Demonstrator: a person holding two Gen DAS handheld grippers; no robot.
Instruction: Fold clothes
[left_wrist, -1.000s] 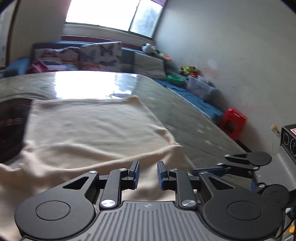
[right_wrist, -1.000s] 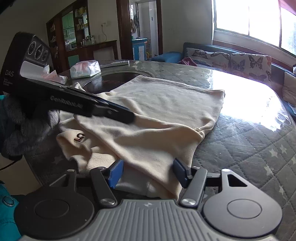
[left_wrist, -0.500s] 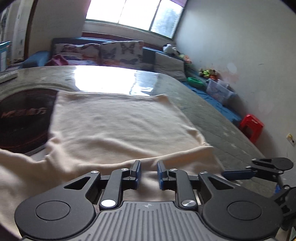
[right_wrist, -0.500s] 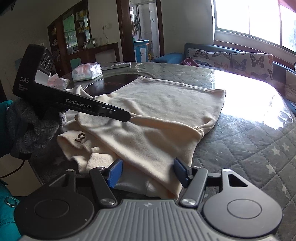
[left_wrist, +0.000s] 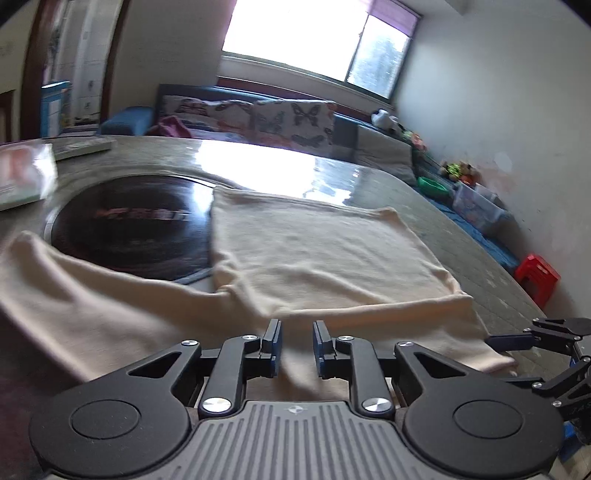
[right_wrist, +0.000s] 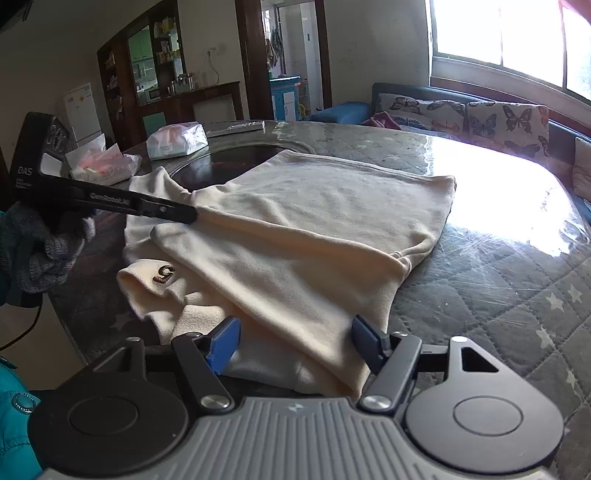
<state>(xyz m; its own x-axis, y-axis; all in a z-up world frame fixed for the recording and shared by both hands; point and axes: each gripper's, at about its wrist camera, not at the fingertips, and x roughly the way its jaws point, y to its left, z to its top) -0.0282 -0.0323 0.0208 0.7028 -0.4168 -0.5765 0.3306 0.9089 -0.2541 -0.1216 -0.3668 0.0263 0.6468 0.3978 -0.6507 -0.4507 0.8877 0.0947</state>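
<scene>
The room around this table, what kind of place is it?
Probably a home living and dining room: a butterfly-print cushioned sofa under a window, a dark wooden cabinet, and a cream garment on the quilted table cover.

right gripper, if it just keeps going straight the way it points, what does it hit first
The cream garment: the right gripper is open, and the near folded edge lies between its fingertips already. Depth is unclear, but cloth comes first.

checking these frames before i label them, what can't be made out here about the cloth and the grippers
- Left wrist view: whether the left gripper pinches the cream garment; the fingers are close, and motion blur smears the cloth there.
- Right wrist view: the garment's near edge, hidden under the right gripper body.
- Right wrist view: the small brown mark on the cloth, too small to read surely.
- Left wrist view: the packet, cut off by the left edge and blurred.
</scene>
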